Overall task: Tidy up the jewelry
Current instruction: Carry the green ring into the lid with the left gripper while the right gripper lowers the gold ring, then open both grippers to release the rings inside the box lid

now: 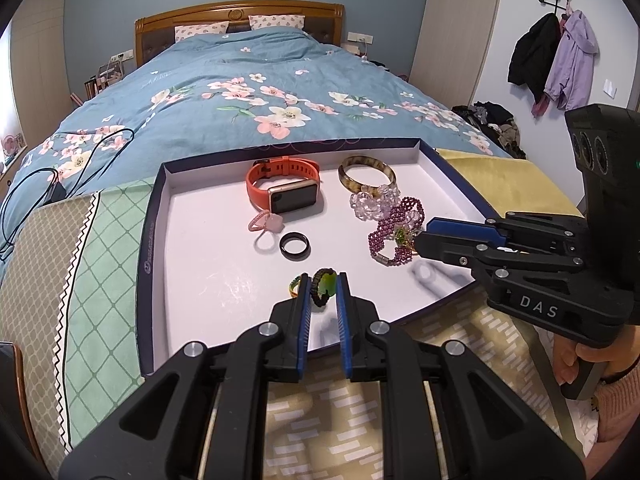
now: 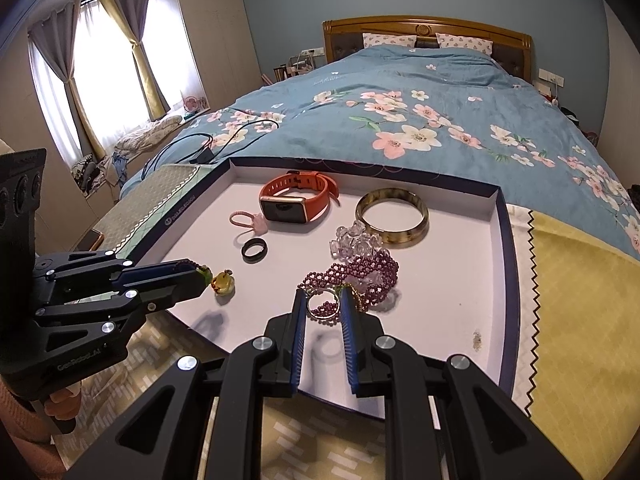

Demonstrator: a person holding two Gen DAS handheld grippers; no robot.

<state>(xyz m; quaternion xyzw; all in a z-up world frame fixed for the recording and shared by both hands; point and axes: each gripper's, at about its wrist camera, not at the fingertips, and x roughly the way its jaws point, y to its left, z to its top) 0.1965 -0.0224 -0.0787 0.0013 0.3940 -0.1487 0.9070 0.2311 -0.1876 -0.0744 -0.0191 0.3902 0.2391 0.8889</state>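
Nearest us, the left tool (image 1: 323, 286) pinches a green-stoned ring (image 1: 325, 286) and the right tool (image 2: 323, 305) a gold ring (image 2: 322, 307), both low over the white tray (image 2: 505, 240) on the bed (image 2: 400, 92), beside the purple bracelet (image 2: 352, 276).

We count one orange watch (image 1: 284, 186), one amber bangle (image 1: 367, 173), one clear crystal bracelet (image 1: 370, 200), one purple beaded bracelet (image 1: 394, 226), one black ring (image 1: 295, 245), one pink ring (image 1: 266, 222), one tray (image 1: 160, 216), two grippers, two pillows, two coats
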